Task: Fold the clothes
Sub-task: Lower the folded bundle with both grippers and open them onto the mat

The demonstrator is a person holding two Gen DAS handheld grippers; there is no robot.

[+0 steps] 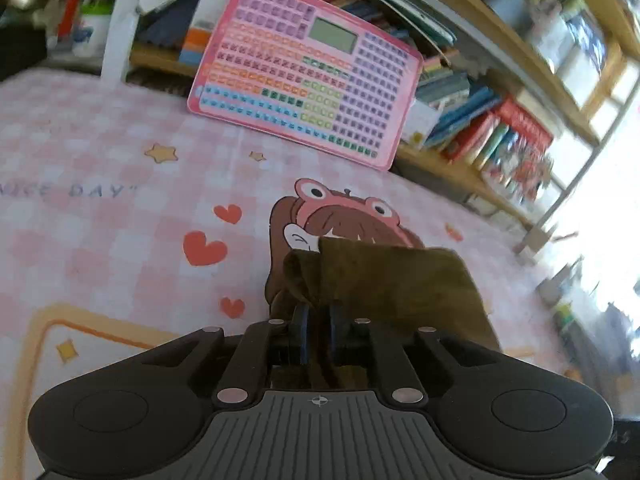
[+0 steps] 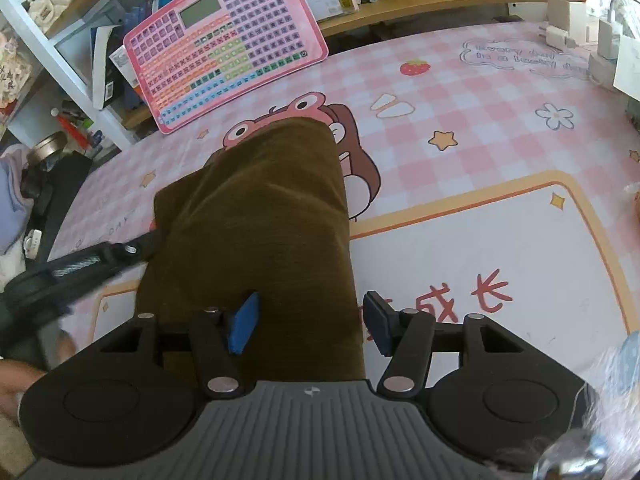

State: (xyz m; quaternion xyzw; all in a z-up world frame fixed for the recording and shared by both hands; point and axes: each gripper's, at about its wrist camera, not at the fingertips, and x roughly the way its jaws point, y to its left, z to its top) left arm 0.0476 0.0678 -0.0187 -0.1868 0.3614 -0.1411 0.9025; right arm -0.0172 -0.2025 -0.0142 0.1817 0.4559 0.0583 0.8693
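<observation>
Shelf books (image 1: 516, 148) too blurry to read. Brown cloth's (image 2: 260, 216) near end hidden under right gripper (image 2: 308, 320). Hand (image 2: 12, 392) cut off.

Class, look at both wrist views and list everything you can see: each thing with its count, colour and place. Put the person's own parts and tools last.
Garment: one, olive-brown, lying lengthwise on the mat's middle, over the cartoon print.
Desk mat: one, pink-and-white check with hearts, stars and a cartoon animal, covering the desk.
Toy keyboard tablet: one, pink with coloured keys and a grey screen, leaning against the shelf behind the mat.
Books: many, mixed colours, on the wooden shelves behind.
Chargers: several, white, at the mat's far right corner.
Hand: one, blurred, at the right view's lower left edge.
Left gripper: one, black, jaws pinched on the garment's edge.
Right gripper: one, black with blue pads, jaws apart astride the garment's near end.
</observation>
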